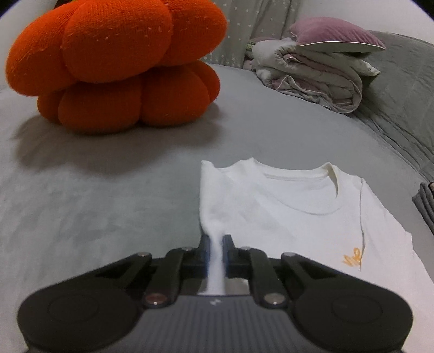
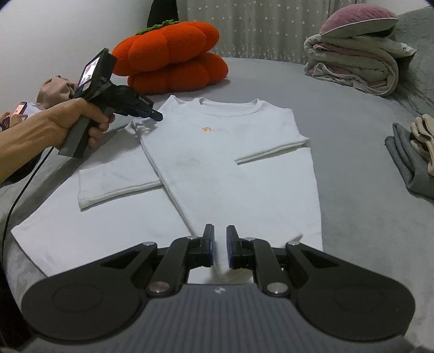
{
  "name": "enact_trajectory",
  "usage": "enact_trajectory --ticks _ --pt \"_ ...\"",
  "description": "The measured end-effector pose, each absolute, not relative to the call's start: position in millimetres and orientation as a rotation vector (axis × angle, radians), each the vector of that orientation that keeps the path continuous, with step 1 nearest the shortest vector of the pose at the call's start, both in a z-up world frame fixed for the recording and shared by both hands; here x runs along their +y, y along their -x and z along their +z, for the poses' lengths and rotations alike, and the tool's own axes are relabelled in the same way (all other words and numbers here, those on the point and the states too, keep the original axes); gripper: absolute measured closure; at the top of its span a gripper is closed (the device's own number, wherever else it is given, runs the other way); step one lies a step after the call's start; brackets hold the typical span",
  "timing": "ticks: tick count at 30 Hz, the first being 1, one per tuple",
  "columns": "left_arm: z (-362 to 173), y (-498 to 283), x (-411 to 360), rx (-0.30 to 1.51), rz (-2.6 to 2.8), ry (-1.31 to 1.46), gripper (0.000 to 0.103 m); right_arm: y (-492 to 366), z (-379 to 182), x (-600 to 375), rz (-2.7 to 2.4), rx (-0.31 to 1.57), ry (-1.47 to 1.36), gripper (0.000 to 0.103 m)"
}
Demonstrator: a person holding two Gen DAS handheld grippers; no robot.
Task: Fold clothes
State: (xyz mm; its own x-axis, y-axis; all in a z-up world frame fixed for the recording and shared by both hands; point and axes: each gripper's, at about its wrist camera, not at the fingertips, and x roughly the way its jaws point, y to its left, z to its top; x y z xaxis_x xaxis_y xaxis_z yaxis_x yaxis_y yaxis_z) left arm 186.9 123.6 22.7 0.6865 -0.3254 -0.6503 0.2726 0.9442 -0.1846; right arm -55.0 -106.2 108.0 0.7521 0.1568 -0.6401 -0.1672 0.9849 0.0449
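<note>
A white T-shirt (image 2: 217, 168) with a small orange print lies on the grey bed (image 2: 352, 217), its left side folded diagonally across the body. In the left wrist view my left gripper (image 1: 215, 239) is shut on a pinch of the T-shirt (image 1: 284, 211) at its left shoulder edge. The right wrist view shows that left gripper (image 2: 156, 115) held by a hand (image 2: 73, 122) at the shirt's far left shoulder. My right gripper (image 2: 220, 233) sits at the near hem, shut on the folded edge of white cloth that runs between its pads.
An orange pumpkin cushion (image 2: 173, 57) stands behind the shirt. A folded quilt (image 2: 358, 65) with a purple pillow (image 2: 358, 19) lies at the back right. Grey and beige folded clothes (image 2: 415, 157) sit at the right edge. A black cable (image 2: 19, 198) trails at the left.
</note>
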Motion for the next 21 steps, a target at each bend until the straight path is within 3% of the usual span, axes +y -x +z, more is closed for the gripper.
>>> enact_trajectory --ticks 10,13,15,21 --pt "22.7 -189.4 129.3 0.751 -0.329 0.137 0.093 55.5 107.3 -107.7 0.172 0.696 0.015 0.089" --pt "23.0 -191.1 131.3 0.759 -0.325 0.161 0.087 54.7 107.6 -106.7 0.173 0.697 0.012 0.089" --pt "24.0 -191.8 135.8 0.747 -0.31 0.184 0.076 54.6 107.0 -106.4 0.172 0.699 0.012 0.088" --pt "22.6 -195.3 143.7 0.732 -0.311 0.253 0.076 51.6 105.0 -107.4 0.157 0.705 0.0 0.084"
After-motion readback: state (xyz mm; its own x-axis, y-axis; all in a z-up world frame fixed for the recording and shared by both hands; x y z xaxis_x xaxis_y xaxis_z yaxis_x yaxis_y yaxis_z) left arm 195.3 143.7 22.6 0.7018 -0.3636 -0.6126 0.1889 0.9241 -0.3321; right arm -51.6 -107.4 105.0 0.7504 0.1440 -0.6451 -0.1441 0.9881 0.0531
